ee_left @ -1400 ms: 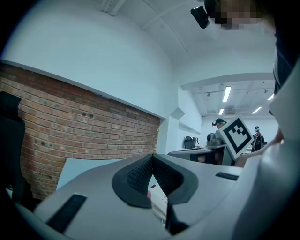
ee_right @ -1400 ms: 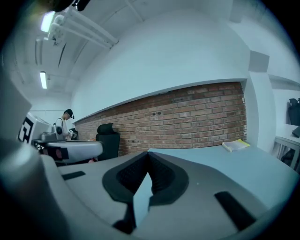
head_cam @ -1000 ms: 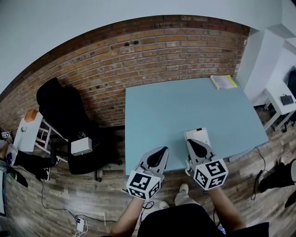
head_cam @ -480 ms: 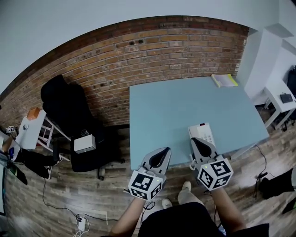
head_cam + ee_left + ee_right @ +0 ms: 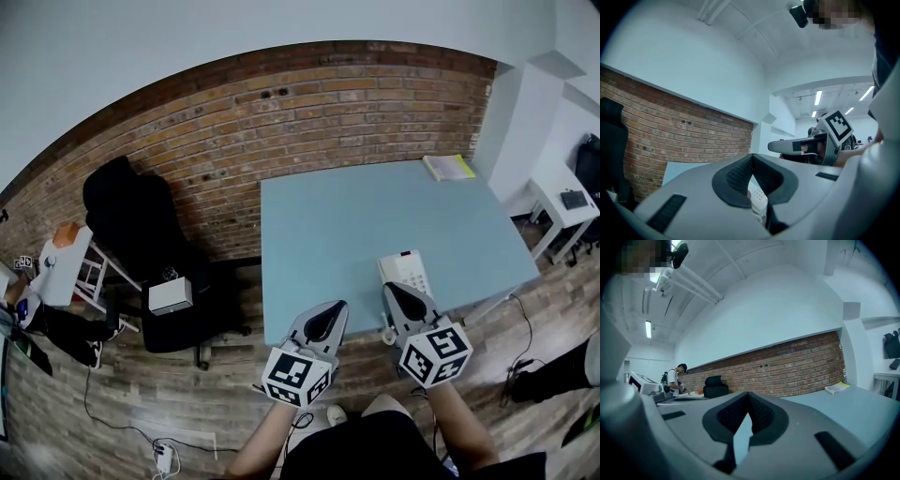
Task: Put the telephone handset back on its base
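head view puts the white telephone (image 5: 405, 270) near the front right edge of the blue table (image 5: 328, 216). it lies just ahead of your right gripper (image 5: 395, 292), whose tip hangs over that edge. your left gripper (image 5: 330, 311) sits beside the right one, at the table's front edge and apart from the phone. both grippers point level. each gripper view shows the jaws pressed together at the tips with nothing between them. through the notch under the left pads you see only the phone's keypad, farther off.

no view lets you tell the handset apart from the base, or whether it is already seated, so settle that first. this looks like the approach, with nothing grasped yet. spread the right jaws wide before you come in, since closed tips would only shove the phone. take the handset across its narrow middle and lift it clear. then line it up lengthways with the cradle and lower it flat. the base is probably light and it sits close to the edge, so brace it with the left gripper if it starts to slide.
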### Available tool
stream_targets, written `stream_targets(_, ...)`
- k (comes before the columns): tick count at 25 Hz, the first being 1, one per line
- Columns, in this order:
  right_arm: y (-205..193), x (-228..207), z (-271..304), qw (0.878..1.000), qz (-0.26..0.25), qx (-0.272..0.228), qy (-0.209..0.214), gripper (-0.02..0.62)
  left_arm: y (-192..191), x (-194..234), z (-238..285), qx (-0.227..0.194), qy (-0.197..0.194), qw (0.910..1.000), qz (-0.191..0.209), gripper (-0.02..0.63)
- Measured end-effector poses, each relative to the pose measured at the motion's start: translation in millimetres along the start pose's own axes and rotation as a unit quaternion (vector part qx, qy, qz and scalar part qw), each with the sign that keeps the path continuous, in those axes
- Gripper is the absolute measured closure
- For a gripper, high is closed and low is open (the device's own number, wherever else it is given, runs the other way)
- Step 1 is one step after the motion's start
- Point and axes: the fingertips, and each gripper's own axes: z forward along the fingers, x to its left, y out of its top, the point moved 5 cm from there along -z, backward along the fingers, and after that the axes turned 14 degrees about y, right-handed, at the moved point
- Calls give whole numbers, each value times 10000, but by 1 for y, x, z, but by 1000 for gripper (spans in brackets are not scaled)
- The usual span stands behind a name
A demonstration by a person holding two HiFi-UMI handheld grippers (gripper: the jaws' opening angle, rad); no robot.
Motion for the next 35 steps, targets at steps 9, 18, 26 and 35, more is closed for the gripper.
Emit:
stream_targets(9,0,1,-11,9999,74,-86,98,583,0,-8,-6,22,80,9999,80,598)
stream_targets(18,5,0,-23,9994,178,-228,186,583,2,-30,-2,23,49,9998,199,597)
stream_targets(26,9,-9,-51,9994,190,-211,183,583,6,-68,4,35,-76,9989,453,597)
stream_targets(35,9,-14,-92,9993,189,-211,240,583,12,-105,-6,-60,72,9991,402,598)
